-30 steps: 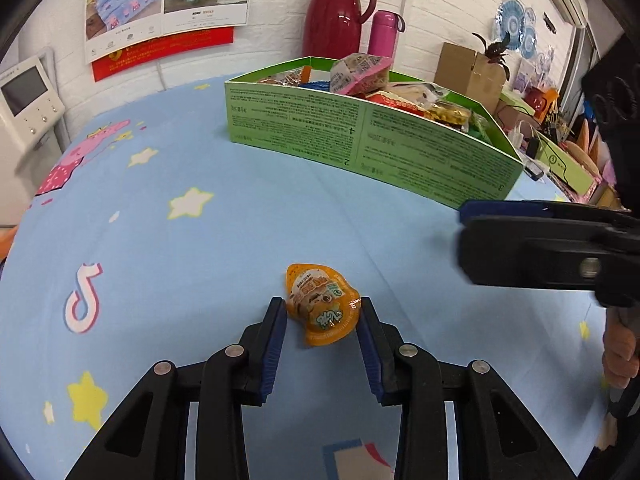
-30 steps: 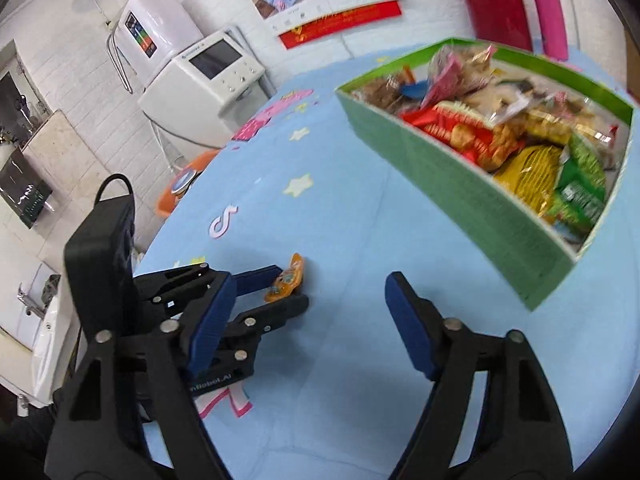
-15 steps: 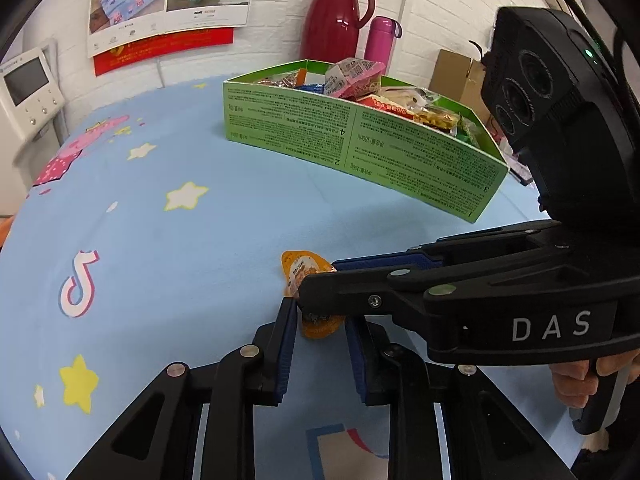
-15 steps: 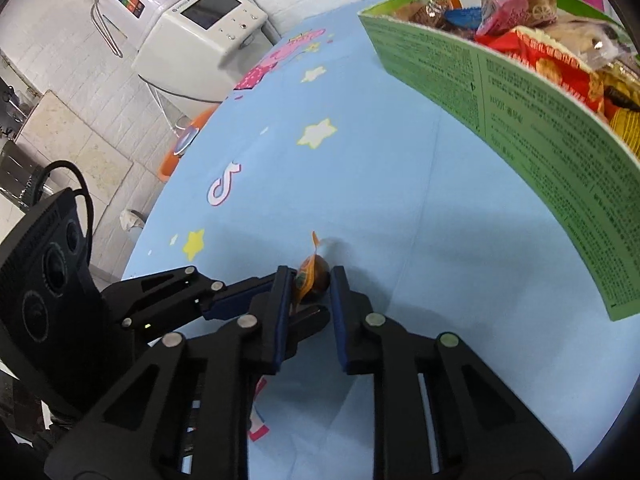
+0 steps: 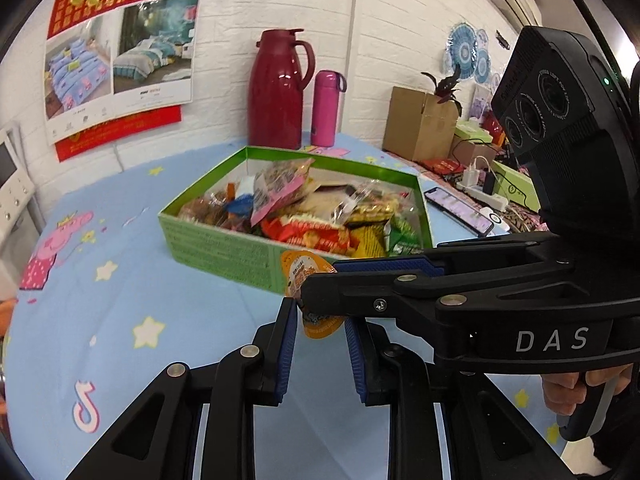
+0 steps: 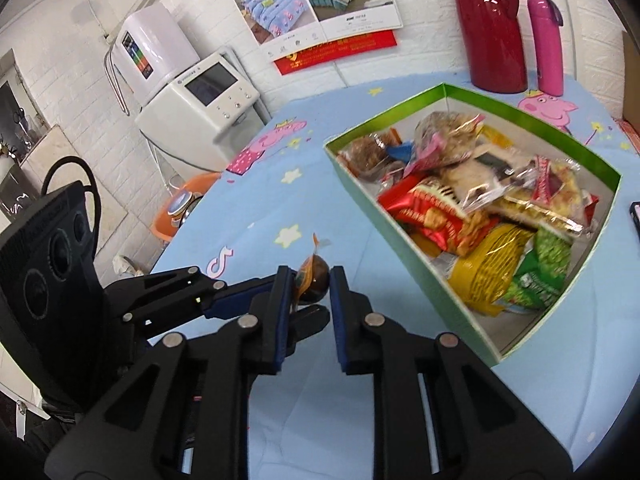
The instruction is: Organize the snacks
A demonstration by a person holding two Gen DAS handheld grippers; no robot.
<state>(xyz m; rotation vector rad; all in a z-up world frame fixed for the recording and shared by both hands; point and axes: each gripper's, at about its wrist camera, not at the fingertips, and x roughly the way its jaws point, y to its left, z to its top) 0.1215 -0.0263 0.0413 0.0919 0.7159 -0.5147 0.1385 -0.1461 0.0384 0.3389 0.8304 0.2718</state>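
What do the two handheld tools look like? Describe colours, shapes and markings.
Both are black, angular plastic frames with silver rivets and ribbed blue pads. The right tool bears white "DAS" lettering, a grey-tipped handle and a boxy black camera unit with three lenses and a green light. The left tool carries the same lens unit, plus a looped black cable.

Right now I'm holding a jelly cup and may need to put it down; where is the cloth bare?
Bare blue tablecloth lies left of the green box toward the white machine, and in front of the box. The box is packed; phone and cables crowd its right.
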